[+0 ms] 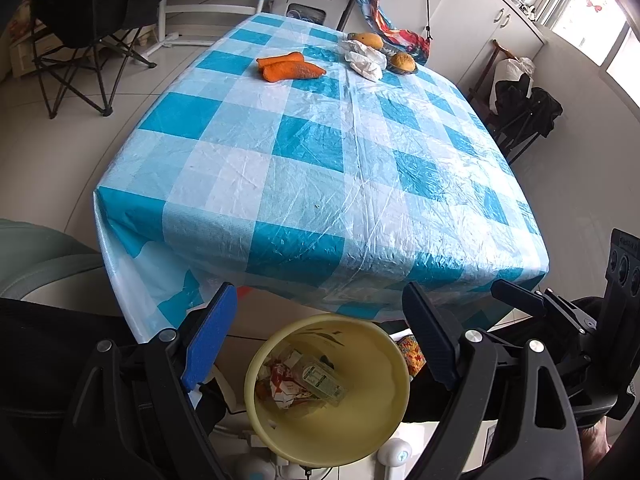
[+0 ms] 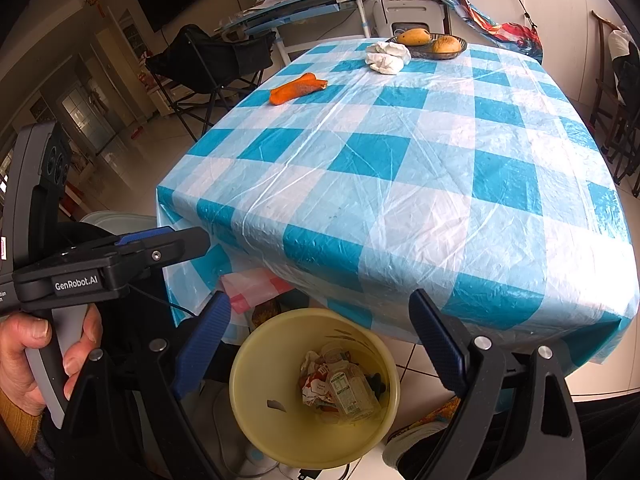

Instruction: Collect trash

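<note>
A yellow bin (image 1: 390, 400) (image 2: 276, 432) stands on the floor in front of the table, holding crumpled wrappers and a clear plastic bottle (image 1: 320, 380) (image 2: 350, 394). My left gripper (image 1: 320, 320) hangs open above the bin with nothing between its fingers. My right gripper (image 2: 320, 322) is open over the same bin, also with nothing in it. Far across the blue-checked tablecloth (image 1: 304, 148) (image 2: 400, 160) lie an orange cloth (image 1: 290, 67) (image 2: 296, 88) and a crumpled white tissue (image 1: 366, 60) (image 2: 386, 58).
A dark dish with two yellow fruits (image 1: 404, 62) (image 2: 434, 44) sits beside the tissue. A folding chair (image 1: 88, 20) (image 2: 216, 60) stands left of the table. A person's hand (image 2: 28, 360) holds the left gripper's handle. A red-white bag (image 2: 256, 286) hangs under the table edge.
</note>
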{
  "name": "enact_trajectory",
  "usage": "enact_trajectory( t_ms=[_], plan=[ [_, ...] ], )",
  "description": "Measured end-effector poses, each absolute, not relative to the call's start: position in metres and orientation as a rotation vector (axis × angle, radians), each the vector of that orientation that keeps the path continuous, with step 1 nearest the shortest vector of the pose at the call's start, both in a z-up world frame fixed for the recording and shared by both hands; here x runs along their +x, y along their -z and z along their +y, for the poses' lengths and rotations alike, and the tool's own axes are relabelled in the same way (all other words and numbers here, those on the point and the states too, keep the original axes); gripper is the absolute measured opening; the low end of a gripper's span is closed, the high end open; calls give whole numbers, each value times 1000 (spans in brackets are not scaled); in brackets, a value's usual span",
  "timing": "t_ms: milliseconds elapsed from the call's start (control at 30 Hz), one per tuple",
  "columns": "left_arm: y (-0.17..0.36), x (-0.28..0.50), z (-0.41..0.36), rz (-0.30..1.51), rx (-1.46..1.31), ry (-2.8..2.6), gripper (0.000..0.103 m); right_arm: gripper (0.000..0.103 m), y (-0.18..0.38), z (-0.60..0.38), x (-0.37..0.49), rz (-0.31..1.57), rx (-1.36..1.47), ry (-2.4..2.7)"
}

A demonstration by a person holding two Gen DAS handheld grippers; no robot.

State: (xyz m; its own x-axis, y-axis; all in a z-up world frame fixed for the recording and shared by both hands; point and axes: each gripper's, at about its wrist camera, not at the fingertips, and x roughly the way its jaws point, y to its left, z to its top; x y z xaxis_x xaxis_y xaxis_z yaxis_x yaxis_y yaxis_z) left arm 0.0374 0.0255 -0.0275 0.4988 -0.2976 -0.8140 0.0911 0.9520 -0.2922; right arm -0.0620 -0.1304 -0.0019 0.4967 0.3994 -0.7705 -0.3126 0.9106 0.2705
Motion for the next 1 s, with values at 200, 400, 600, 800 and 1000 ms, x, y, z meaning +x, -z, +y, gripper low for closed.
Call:
enact_trajectory(
  t_ms=[200,400,600,800,1000],
  plan=[
    [23,37,31,999,-270,244,81,87,1,-130,-62,959,99,-432],
    [23,37,32,1001,-284,252,82,87,3,-130,-63,961,96,-433],
    [22,38,32,1000,-288,251,82,87,3,-130,-62,961,96,-432],
    [23,38,32,1003,-283,253,82,87,3,-130,-62,961,96,-432],
    [20,38,37,986,-307,250,82,87,4,-129,-63,959,97,-432]
  ],
)
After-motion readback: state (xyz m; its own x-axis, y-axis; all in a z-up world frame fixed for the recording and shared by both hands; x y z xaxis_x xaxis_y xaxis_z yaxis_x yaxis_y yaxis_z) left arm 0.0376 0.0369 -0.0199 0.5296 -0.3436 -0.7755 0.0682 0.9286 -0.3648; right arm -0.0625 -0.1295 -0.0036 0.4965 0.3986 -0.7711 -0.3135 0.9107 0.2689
